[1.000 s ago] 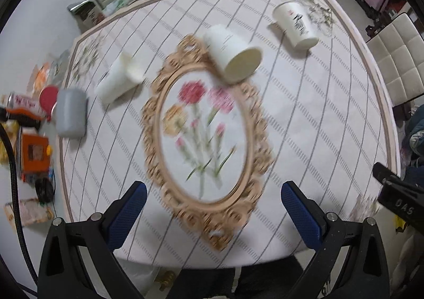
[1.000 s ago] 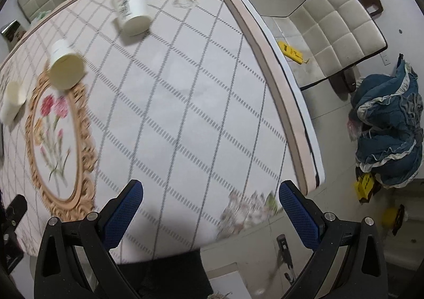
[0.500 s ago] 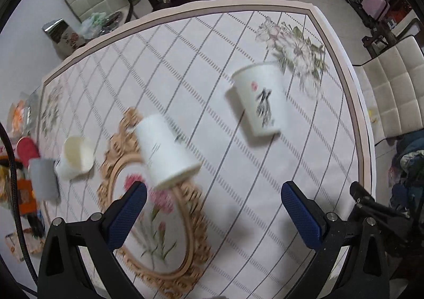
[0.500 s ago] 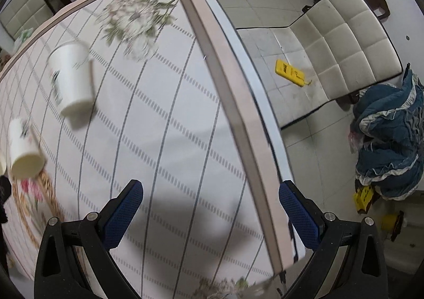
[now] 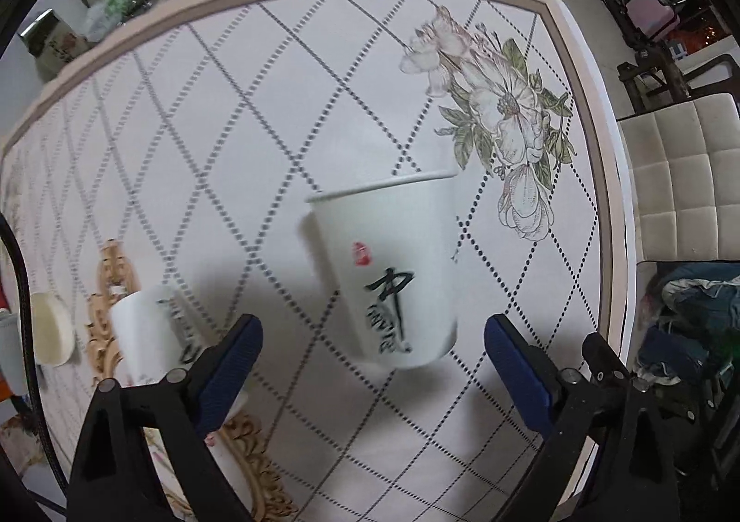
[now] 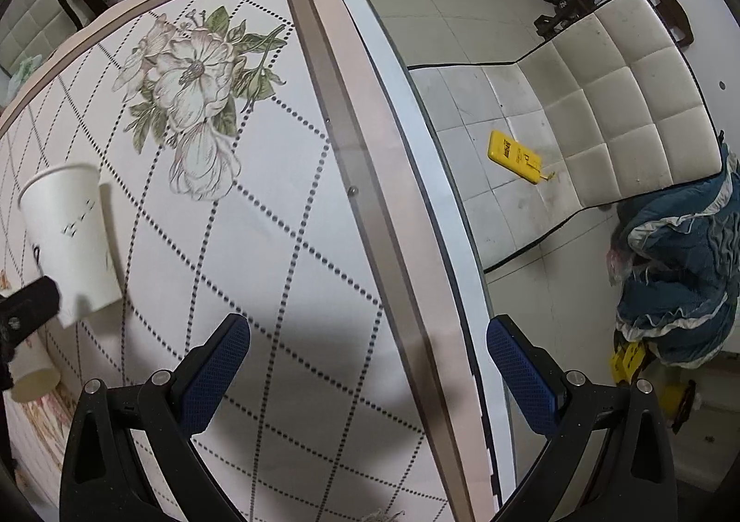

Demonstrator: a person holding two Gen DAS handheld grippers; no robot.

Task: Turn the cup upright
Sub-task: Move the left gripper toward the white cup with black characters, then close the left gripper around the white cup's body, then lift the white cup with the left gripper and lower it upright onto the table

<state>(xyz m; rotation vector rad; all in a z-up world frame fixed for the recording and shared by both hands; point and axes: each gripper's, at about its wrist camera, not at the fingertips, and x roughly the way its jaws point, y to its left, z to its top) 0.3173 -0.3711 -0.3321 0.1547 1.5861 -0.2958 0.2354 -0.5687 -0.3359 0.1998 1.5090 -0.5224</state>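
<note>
A white paper cup with black calligraphy and a red seal lies on its side on the checked tablecloth, just ahead of and between the jaws of my open, empty left gripper. The same cup shows at the left of the right wrist view. A second white cup lies on its side behind the left finger. My right gripper is open and empty, hovering over the table's right edge, well right of the cups.
A third cream cup lies at the far left. A gold oval frame is printed on the cloth. The table edge curves past the right gripper. A white padded chair stands beyond it.
My left gripper has moved forward and right over the table; the calligraphy cup now sits close between its jaws. My right gripper has shifted toward the table's right edge.
</note>
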